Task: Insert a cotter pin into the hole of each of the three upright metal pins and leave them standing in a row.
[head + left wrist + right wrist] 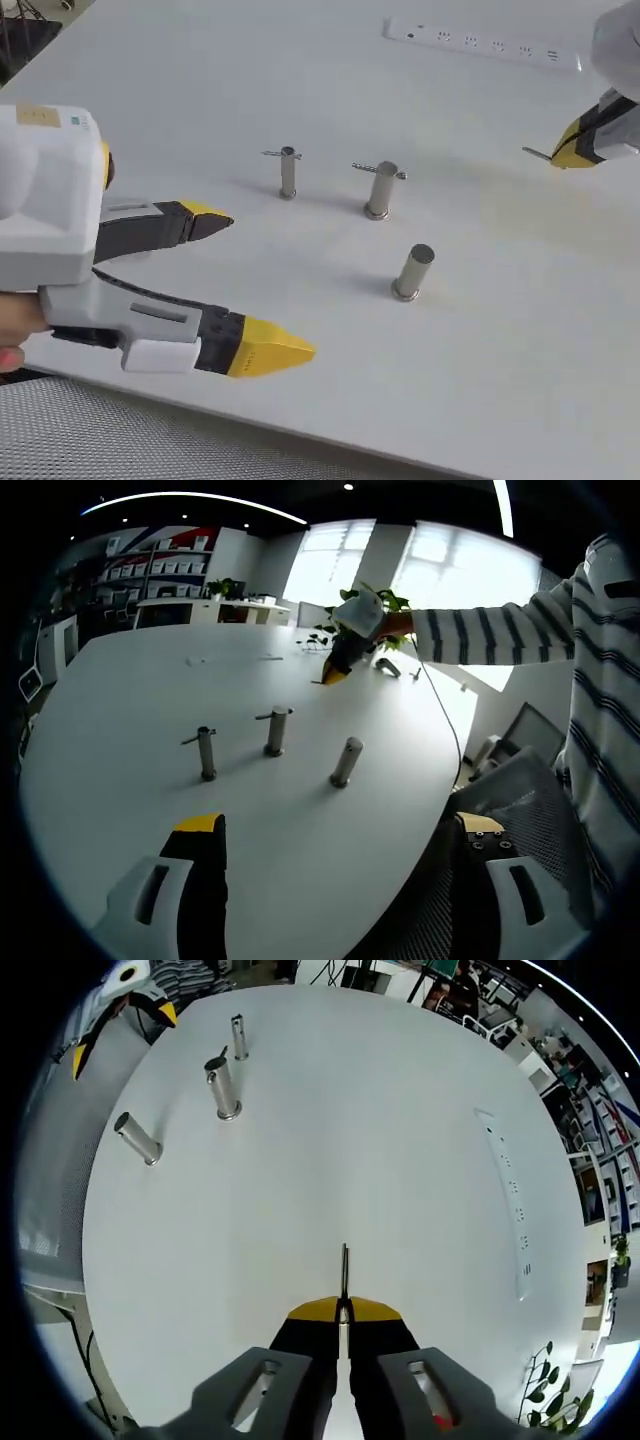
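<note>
I am holding my left gripper (260, 285) low over the near edge of the white table (500, 380). Its jaws are released and spread wide, and they are grasping nothing.

I am holding my right gripper (343, 1312) above the far right part of the table, well apart from the work. Its jaws are clenching a cotter pin (344, 1270), which is projecting straight forward from between the yellow tips.

Three metal pins are standing upright on the table between the two grippers, as follows:

1. The first metal pin (288, 175), the slimmest, is standing farthest left in the head view. The first inserted cotter pin (277, 154) is passing crosswise through its head.
2. The second metal pin (381, 192) is standing near it on the right. The second inserted cotter pin (372, 168) is passing crosswise through its top.
3. The third metal pin (412, 270) is standing closer to me, slightly right of the second and apart from it.

A power strip (480, 43) is lying flat along the far side of the table.
</note>
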`<control>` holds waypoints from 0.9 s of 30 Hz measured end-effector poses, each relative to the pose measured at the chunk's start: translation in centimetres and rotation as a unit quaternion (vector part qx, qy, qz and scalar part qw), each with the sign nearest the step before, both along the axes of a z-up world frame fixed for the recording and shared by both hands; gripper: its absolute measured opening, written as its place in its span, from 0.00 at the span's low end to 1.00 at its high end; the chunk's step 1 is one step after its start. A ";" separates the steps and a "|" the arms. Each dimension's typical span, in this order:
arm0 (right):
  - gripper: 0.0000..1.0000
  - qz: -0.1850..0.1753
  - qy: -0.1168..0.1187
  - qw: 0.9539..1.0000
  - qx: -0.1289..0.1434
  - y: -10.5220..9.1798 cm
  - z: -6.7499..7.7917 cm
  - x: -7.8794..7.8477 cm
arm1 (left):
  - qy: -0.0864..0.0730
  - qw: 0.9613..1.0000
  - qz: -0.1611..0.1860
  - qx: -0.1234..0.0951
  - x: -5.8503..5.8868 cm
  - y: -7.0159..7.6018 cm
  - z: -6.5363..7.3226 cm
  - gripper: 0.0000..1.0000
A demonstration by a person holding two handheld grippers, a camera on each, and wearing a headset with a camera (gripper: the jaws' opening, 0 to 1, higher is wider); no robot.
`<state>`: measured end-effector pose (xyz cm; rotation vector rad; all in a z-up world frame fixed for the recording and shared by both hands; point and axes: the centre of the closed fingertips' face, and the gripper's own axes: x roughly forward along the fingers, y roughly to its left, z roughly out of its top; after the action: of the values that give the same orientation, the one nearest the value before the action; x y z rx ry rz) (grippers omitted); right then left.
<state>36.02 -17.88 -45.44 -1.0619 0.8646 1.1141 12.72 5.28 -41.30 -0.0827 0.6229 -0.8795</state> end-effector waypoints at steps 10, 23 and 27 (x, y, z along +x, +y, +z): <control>0.00 0.026 -0.043 0.998 0.034 1.6 3.1 -3.1 | -0.003 1.000 0.013 -0.017 0.5 -0.7 0.6 0.88; 0.00 0.063 -0.109 0.988 0.095 5.4 7.0 -7.8 | 0.002 0.999 0.015 -0.036 1.8 -2.4 1.5 0.76; 0.00 0.071 -0.125 0.983 0.115 6.7 8.3 -9.4 | -0.001 0.999 0.013 -0.042 2.5 -3.0 1.9 0.73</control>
<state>26.66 -11.15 -37.15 -1.0540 0.4562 1.1394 15.18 2.28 -39.39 -0.1651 0.5815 -0.8809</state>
